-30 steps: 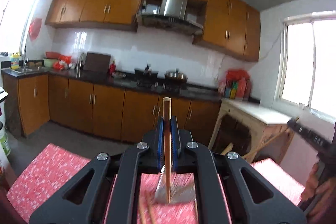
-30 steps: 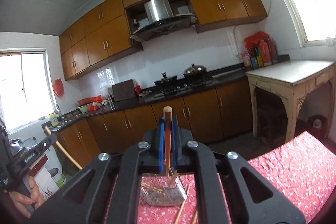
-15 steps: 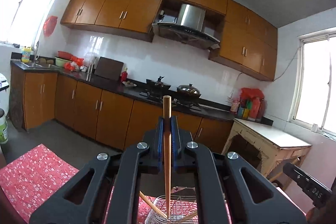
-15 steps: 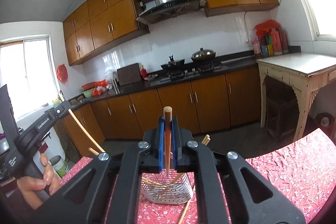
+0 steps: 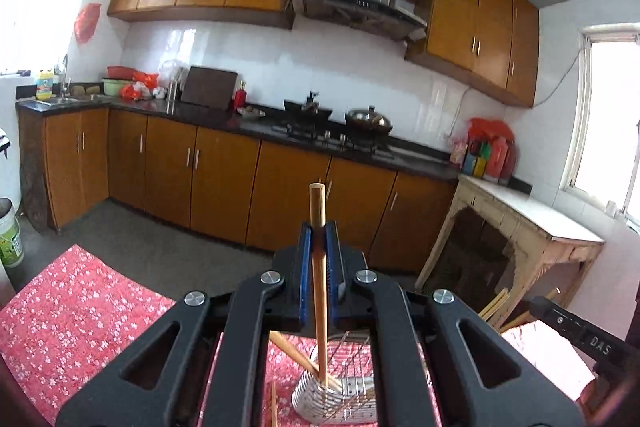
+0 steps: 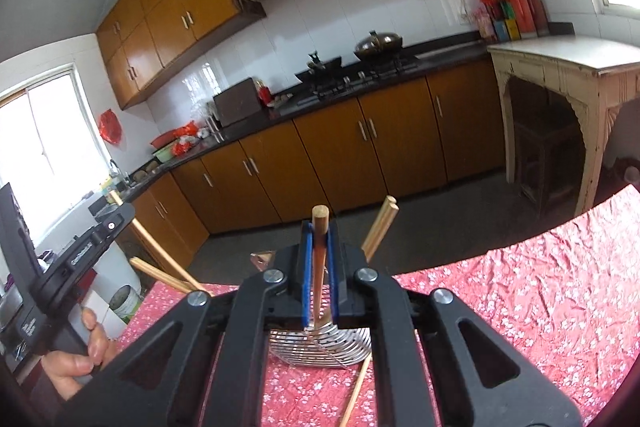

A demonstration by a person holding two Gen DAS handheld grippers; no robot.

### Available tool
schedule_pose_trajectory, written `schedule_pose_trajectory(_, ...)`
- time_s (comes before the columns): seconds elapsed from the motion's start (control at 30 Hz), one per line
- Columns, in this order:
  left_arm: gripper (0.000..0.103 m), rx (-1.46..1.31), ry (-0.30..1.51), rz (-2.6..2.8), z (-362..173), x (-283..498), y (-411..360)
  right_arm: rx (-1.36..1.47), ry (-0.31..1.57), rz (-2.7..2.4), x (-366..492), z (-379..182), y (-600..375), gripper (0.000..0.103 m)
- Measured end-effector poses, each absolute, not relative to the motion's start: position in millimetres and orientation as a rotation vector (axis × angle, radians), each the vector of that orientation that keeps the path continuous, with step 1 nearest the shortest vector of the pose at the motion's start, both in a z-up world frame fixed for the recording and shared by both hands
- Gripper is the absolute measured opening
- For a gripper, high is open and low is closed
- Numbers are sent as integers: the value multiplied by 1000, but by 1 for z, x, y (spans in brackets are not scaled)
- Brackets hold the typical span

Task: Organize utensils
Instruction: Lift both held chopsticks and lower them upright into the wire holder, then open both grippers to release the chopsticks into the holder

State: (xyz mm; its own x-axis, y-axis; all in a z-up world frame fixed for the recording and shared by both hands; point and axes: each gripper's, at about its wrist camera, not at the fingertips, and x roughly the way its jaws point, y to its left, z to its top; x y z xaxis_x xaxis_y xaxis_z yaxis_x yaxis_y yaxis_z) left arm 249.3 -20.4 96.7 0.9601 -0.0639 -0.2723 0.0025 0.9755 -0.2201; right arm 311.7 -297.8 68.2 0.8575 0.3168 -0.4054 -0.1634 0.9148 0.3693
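Note:
My left gripper is shut on a wooden chopstick held upright, its lower end reaching into a metal wire utensil basket on the red floral tablecloth. My right gripper is shut on another wooden chopstick, its lower end over the same basket. Several chopsticks stand slanted in the basket. A loose chopstick lies on the cloth beside it. The left gripper's body shows at the left of the right wrist view.
Red floral cloth covers the table. Behind it stand brown kitchen cabinets, a stove with a wok, and a white side table at the right. Another loose chopstick lies on the cloth.
Both grippers have tilted and come lower over the basket, each still holding its chopstick. The basket now sits closer beneath both, with the chopstick ends reaching into it.

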Motion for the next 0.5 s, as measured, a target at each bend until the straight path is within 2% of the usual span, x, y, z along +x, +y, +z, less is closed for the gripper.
schedule_pose_trajectory(0.17, 8, -211, 324, -32, 89, 253, -15, 333, 504, 227, 317, 57, -299, 14)
schedule_pose_trajectory(0.2, 12, -212, 325, -31, 90, 251, -14, 336, 503, 222, 316, 57, -300, 18)
schedule_pose_trajectory(0.23, 17, -208, 324, -23, 91, 250, -12, 340, 500, 219, 315, 56, -304, 24)
schedule_pose_trajectory(0.27, 32, -206, 322, -15, 92, 249, -13, 342, 493, 212, 312, 56, -305, 26)
schedule_pose_trajectory(0.3, 43, -207, 312, -3, 94, 245, -11, 340, 486, 205, 309, 57, -307, 27)
schedule_pose_trajectory(0.5, 44, -203, 290, 18, 104, 231, -3, 324, 446, 178, 288, 66, -315, 30)
